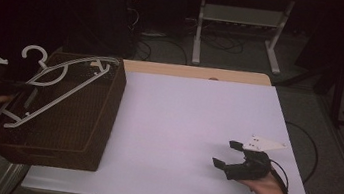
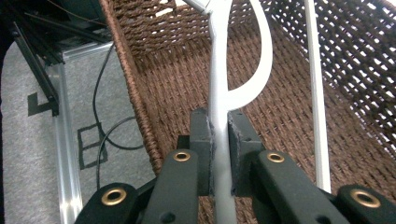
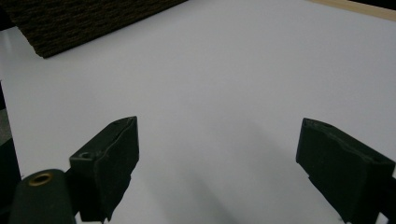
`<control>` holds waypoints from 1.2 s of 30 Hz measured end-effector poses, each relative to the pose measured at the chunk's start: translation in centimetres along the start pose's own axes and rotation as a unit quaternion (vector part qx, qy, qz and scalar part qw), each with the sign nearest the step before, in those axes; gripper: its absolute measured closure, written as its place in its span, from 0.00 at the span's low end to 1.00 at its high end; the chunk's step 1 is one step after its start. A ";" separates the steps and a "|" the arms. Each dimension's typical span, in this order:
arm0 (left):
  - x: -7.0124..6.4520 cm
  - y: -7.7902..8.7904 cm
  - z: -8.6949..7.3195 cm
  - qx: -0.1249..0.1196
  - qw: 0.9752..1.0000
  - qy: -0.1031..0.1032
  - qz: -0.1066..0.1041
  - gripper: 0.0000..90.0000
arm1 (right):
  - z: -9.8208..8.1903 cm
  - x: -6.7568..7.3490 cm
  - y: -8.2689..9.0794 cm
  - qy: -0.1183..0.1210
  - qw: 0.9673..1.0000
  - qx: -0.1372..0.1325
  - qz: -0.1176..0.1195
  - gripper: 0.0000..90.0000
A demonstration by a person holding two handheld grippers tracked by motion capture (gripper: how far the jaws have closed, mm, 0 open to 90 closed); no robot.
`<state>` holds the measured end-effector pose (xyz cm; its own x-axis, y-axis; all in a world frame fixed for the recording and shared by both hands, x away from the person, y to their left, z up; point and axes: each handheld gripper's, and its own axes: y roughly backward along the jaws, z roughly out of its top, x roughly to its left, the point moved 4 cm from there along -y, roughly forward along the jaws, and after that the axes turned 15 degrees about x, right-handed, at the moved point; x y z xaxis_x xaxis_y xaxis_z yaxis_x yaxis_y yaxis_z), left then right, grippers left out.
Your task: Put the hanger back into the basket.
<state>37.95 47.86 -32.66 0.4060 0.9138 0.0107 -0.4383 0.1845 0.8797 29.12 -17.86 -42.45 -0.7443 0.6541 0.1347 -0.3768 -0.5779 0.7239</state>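
A white plastic hanger (image 1: 58, 82) lies tilted over the open top of a brown woven basket (image 1: 85, 136) at the table's left. Its hook points up and away, past the basket's far left corner. My left gripper (image 1: 5, 86) is at the basket's left side, shut on one of the hanger's arms. In the left gripper view the white hanger (image 2: 219, 84) runs straight between the two pads, pinched tight, with the basket's weave (image 2: 177, 84) below. My right gripper (image 1: 227, 154) rests low over the white table at the front right, open and with nothing between its fingers (image 3: 109, 163).
The white table top (image 1: 191, 130) stretches between the basket and my right hand. A strip of bare wood (image 1: 198, 72) runs along the table's far edge. Beyond it are white table legs (image 1: 199, 30) and cables on a dark floor.
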 end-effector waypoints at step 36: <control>-8.4 1.1 4.2 -0.156 0.977 -0.027 -0.143 0.24 | 1.3 -0.6 1.9 -0.003 0.999 -0.036 -0.013 0.14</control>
<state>37.39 38.92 -29.78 0.5848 0.7905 -0.1818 -0.5208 0.5378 0.6630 29.63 -18.72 -40.26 -0.7310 0.6716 0.1208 -0.4347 -0.5947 0.6763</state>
